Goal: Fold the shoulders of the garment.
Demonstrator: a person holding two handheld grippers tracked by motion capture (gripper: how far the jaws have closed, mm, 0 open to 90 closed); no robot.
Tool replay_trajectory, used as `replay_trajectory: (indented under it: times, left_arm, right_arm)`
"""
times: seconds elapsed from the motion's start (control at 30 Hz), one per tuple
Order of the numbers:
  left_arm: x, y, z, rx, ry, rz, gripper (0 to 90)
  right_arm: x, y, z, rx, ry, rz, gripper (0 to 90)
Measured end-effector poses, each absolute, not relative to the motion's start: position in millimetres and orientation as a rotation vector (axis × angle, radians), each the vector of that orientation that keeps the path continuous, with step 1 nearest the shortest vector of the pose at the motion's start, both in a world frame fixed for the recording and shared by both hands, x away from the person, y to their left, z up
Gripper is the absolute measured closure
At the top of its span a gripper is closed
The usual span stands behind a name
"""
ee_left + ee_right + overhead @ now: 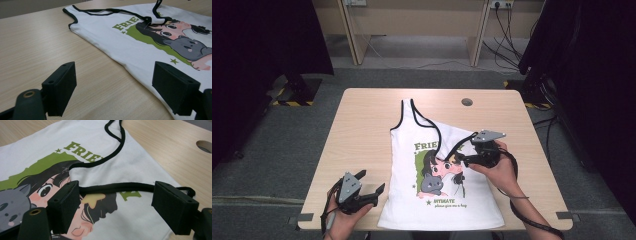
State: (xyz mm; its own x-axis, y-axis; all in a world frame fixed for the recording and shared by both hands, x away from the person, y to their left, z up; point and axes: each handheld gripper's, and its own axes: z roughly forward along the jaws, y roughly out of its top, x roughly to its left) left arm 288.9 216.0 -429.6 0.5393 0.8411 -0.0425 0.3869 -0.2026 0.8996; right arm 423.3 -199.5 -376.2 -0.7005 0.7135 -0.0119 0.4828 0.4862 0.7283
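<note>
A white tank top (412, 150) with black trim and a cartoon print lies flat on the wooden table (362, 125). Its right shoulder strap (457, 145) is folded down across the print. My right gripper (464, 152) hovers just over that fold, held in a hand. In the right gripper view its jaws stand open (115, 202), and the black strap edge (117, 187) runs across the gap without being pressed. My left gripper (371, 181) is open near the table's front left, beside the top's lower left side. In the left gripper view (113, 82) bare wood lies between its jaws.
A round cable hole (467, 102) is in the table beyond the top, also seen in the right gripper view (205, 146). Black curtains (262, 40) hang on both sides. Cables (552, 125) trail on the floor at the right. Bare wood flanks the top.
</note>
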Motion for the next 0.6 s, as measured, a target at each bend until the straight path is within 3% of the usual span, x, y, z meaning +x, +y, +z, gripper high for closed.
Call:
replay_trajectory:
  times: [0.6]
  left_arm:
    - [302, 215, -422, 1.823, 0.998, 0.568, 18.1]
  right_arm:
    - [364, -273, -366, 1.112, 2.379, 1.062, 16.5]
